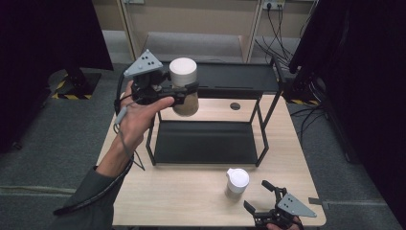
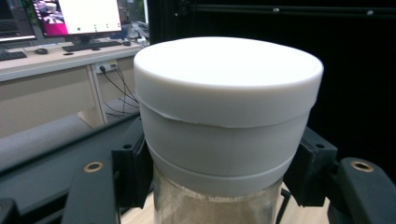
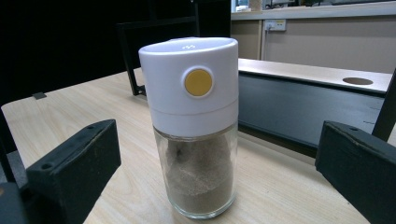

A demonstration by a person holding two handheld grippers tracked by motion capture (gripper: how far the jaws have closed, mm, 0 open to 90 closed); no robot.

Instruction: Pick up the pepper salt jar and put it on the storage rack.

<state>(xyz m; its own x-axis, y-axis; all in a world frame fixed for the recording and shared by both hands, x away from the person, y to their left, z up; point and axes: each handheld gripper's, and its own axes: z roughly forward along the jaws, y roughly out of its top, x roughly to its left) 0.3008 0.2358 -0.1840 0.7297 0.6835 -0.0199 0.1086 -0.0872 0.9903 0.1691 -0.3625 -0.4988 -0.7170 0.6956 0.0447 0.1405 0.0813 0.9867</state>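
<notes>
My left gripper (image 1: 184,91) is shut on a glass jar (image 1: 184,86) with a white cap and brown powder, held in the air in front of the black rack's top shelf (image 1: 239,76). In the left gripper view the jar's white cap (image 2: 229,107) sits between the black pads (image 2: 133,172), which press on its sides. A second jar (image 1: 236,183) of the same kind, with a yellow button on its cap, stands upright on the table. My right gripper (image 1: 261,197) rests open just right of it. The right gripper view shows this jar (image 3: 194,126) ahead, between the spread jaws and untouched.
A black two-level metal rack (image 1: 206,141) stands mid-table, its lower shelf bare. The wooden table (image 1: 182,191) has a round cable hole (image 1: 234,106) behind the rack. Dark screens flank the table; cables hang at the back right.
</notes>
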